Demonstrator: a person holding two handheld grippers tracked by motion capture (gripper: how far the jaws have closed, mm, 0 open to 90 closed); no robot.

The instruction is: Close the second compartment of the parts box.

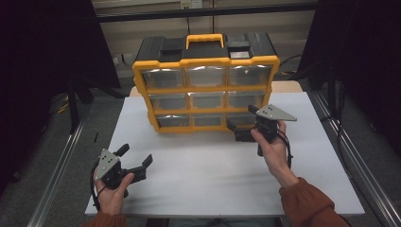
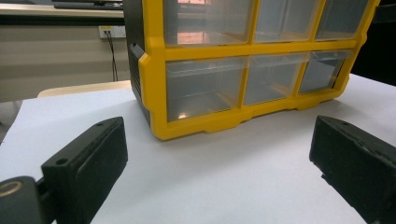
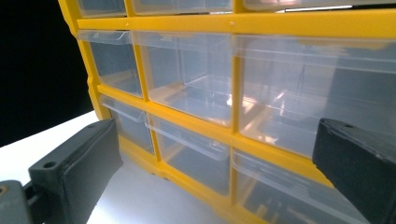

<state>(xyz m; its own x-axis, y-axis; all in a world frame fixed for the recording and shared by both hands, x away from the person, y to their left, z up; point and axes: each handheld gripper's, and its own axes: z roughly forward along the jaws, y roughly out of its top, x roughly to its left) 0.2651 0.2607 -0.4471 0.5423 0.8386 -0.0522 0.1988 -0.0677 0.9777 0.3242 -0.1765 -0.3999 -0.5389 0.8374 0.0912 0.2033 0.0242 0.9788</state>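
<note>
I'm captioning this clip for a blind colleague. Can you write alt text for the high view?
A yellow and black drawer cabinet with nine clear drawers stands at the back of a white table. The right gripper, open, is up at the bottom right drawer; the left gripper, also open, is near the table's front left.

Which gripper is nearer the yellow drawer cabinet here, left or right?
Right. The right gripper is open right at the drawer cabinet, by its bottom row of drawers. The left gripper, also open, is low over the table, well short of the cabinet.
</note>
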